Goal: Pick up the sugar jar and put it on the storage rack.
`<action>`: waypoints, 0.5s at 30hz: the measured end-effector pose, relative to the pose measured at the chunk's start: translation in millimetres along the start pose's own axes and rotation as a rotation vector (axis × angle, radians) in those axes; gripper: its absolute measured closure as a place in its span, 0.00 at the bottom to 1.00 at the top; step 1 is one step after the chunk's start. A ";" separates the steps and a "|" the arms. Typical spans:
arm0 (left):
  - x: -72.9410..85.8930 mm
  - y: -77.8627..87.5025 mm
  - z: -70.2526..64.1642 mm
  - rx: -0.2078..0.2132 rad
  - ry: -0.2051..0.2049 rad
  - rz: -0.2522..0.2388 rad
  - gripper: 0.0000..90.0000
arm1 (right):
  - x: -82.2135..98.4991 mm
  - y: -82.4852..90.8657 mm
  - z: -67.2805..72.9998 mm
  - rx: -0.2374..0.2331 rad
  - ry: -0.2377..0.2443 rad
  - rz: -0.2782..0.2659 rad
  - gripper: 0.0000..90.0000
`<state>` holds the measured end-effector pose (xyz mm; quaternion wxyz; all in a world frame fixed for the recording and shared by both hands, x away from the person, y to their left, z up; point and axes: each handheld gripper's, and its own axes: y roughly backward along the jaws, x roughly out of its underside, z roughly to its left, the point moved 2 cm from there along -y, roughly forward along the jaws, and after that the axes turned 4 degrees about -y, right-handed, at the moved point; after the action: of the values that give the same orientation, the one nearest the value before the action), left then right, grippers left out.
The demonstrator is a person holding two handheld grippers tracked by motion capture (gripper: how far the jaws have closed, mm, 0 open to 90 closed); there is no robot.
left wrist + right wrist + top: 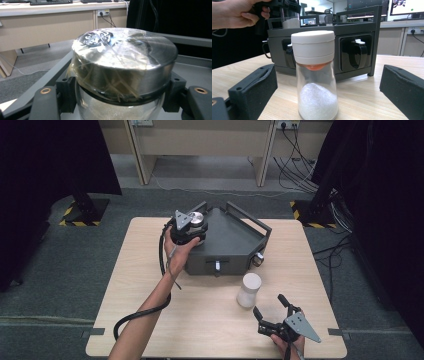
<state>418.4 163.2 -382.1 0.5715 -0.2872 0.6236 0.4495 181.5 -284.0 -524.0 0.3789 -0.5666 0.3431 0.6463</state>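
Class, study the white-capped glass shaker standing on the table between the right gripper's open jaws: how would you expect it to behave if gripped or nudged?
The shaker looks tall on a fairly narrow base, so a high nudge might tip it. Its smooth glass wall is probably rigid, slippery and breakable. The white powder sits low, which likely steadies it somewhat.

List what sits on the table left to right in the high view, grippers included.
left gripper clamped on the metal-lidded jar → dark grey rack → white-capped shaker → right gripper, fingers apart, near the front edge.
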 end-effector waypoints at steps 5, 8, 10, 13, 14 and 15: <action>3.2 0.0 -1.9 -0.010 -0.006 -0.010 0.34 | 0.1 -0.1 0.2 -0.002 0.001 0.000 0.02; 4.4 -0.2 -3.5 -0.018 -0.002 -0.015 0.34 | 0.3 -0.3 0.4 -0.002 0.001 0.001 0.02; 5.3 0.1 -4.3 -0.022 -0.001 -0.017 0.34 | 0.3 -0.2 0.6 -0.003 0.001 0.001 0.02; 6.7 0.7 -3.4 -0.018 0.002 -0.023 0.34 | 0.2 0.0 0.6 -0.003 0.001 0.001 0.02; 7.3 1.4 -3.6 -0.020 0.010 -0.028 0.32 | 0.2 0.0 0.7 -0.003 -0.001 0.000 0.02; 7.3 2.3 -3.4 -0.021 0.017 -0.030 0.27 | 0.2 0.0 0.6 -0.003 -0.001 0.000 0.02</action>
<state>413.5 162.3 -388.9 0.5698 -0.3065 0.6192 0.4449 181.2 -283.5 -524.2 0.3782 -0.5667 0.3422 0.6470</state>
